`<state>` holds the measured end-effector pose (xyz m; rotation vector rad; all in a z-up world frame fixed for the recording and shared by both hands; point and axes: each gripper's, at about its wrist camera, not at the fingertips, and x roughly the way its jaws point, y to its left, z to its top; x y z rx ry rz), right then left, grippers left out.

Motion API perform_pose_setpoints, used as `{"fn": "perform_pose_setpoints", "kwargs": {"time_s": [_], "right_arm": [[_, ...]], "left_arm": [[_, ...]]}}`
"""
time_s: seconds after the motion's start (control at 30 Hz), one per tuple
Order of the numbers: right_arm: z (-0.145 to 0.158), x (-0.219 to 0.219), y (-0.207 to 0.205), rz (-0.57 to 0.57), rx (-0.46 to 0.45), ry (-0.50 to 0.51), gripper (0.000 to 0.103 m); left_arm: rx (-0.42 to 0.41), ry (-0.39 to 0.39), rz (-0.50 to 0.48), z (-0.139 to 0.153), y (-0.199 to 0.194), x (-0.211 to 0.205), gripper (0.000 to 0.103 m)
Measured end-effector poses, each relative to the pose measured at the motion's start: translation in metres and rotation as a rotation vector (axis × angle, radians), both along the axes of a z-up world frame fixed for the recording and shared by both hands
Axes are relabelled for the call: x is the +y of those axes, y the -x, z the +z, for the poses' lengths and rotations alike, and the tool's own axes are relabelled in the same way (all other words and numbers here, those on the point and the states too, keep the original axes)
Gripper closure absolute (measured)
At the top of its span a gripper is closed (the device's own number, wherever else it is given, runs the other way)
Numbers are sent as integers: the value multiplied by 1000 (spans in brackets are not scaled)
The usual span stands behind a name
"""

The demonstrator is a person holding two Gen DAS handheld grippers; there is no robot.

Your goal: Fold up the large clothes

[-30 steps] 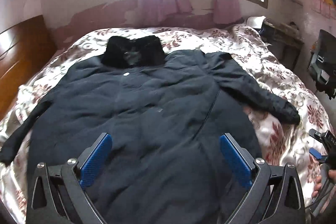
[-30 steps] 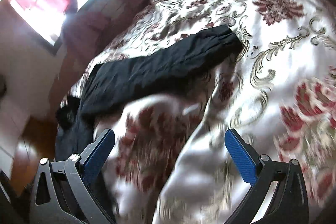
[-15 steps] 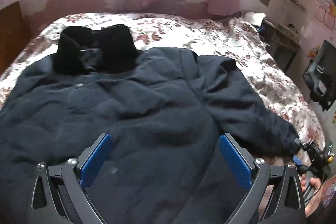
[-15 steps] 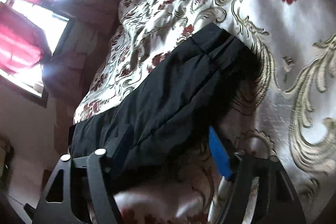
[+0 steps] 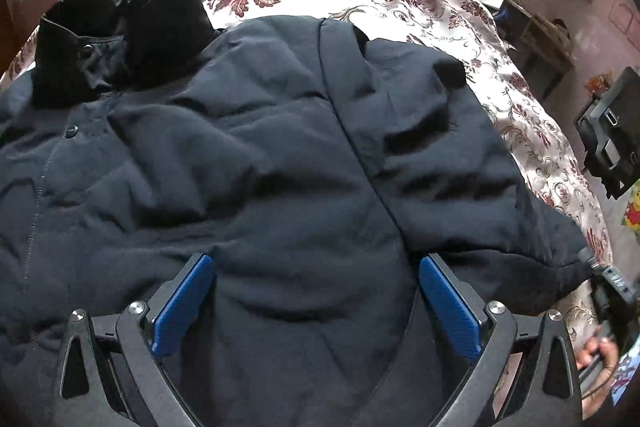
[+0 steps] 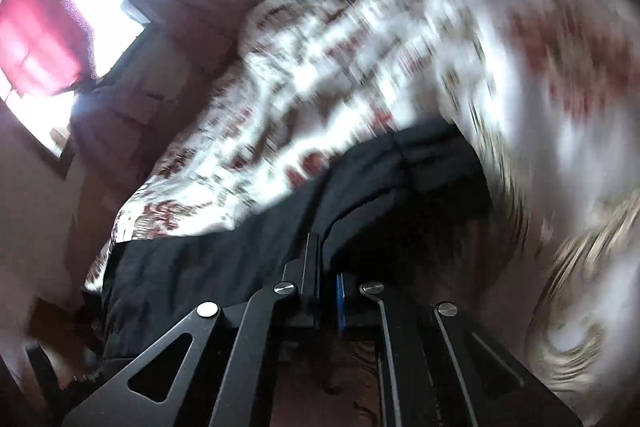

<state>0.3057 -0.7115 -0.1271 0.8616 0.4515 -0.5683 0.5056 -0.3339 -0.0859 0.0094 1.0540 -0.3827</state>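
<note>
A large dark navy padded coat [image 5: 248,163] lies spread front-up on the bed, its black fur collar [image 5: 120,31] at the far left. My left gripper [image 5: 316,291] is open and empty, low over the coat's lower front. The coat's right sleeve [image 5: 460,167] runs toward the bed's right edge. My right gripper [image 6: 326,267] is shut on that sleeve's cuff end [image 6: 360,195]; it also shows at the right edge of the left wrist view [image 5: 604,279]. The right wrist view is motion-blurred.
The bed has a shiny white bedspread with red floral print [image 5: 400,7]. A window with pink curtains [image 6: 60,27] is behind the bed. Dark furniture [image 5: 612,139] and a small table [image 5: 532,39] stand along the right wall.
My right gripper closed from wide open onto the sleeve cuff and is moving with it. My left gripper moved forward and lower over the coat, staying open.
</note>
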Motion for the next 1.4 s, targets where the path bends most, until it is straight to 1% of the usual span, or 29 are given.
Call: {"fn": "perform_pose_setpoints", "kwargs": {"time_s": [0.03,0.07,0.13,0.17,0.2,0.27,0.3,0.37,0.43,0.5,0.53,0.57,0.67,0.7,0.77,0.87,0.93,0.97,1.03,1.13,1.23,1.3,1.33,1.37,1.4], "right_arm": [[21,7,-3,14,-15,71,97],[35,13,3,25,-27,115,97],[76,31,-3,69,-50,246,97],[90,40,0,87,-59,291,97],[111,54,-7,121,-71,362,97],[139,77,-8,176,-89,453,97],[157,96,-15,222,-101,509,97],[179,130,-18,297,-128,574,97],[199,171,-26,422,-172,613,97],[212,213,-37,545,-198,634,97],[215,228,-40,586,-202,643,97],[218,254,-47,655,-201,664,97],[215,307,-55,795,-179,715,97],[211,329,-60,855,-158,735,97],[198,361,-66,940,-111,755,97],[173,398,-73,1034,-37,760,97],[150,419,-77,1087,29,790,97],[137,427,-77,1100,48,808,97],[118,439,-78,1117,99,820,97],[95,448,-82,1159,189,782,95],[87,452,-80,1209,250,720,89],[85,444,-76,1248,238,673,72],[86,439,-69,1271,224,633,45],[87,434,-63,1281,208,606,31],[88,427,-58,1281,195,595,31]], "left_arm": [[4,-5,6,3,1,3,0],[3,-5,11,6,2,8,1],[-14,1,28,18,6,22,1],[-25,4,42,26,8,31,1],[-31,0,66,35,12,42,1],[-50,-32,118,53,21,64,1],[-63,-37,129,60,24,72,1],[-103,-61,165,80,37,98,1],[-131,-80,187,97,45,124,1],[-129,-63,199,110,52,156,1],[-114,-47,200,112,54,170,1],[-95,-21,204,116,58,188,1],[-74,45,244,123,69,240,1],[-67,79,256,123,73,257,1],[-52,167,287,119,82,294,1],[-46,266,318,106,89,331,1],[-39,299,327,95,90,344,1],[-30,323,328,86,91,351,1],[-14,348,323,73,92,358,1],[8,384,285,50,88,358,1],[21,364,254,36,83,344,1],[42,376,225,25,79,328,1],[52,386,219,23,78,324,1],[72,406,215,18,76,316,1],[86,424,214,15,77,311,1]]}}
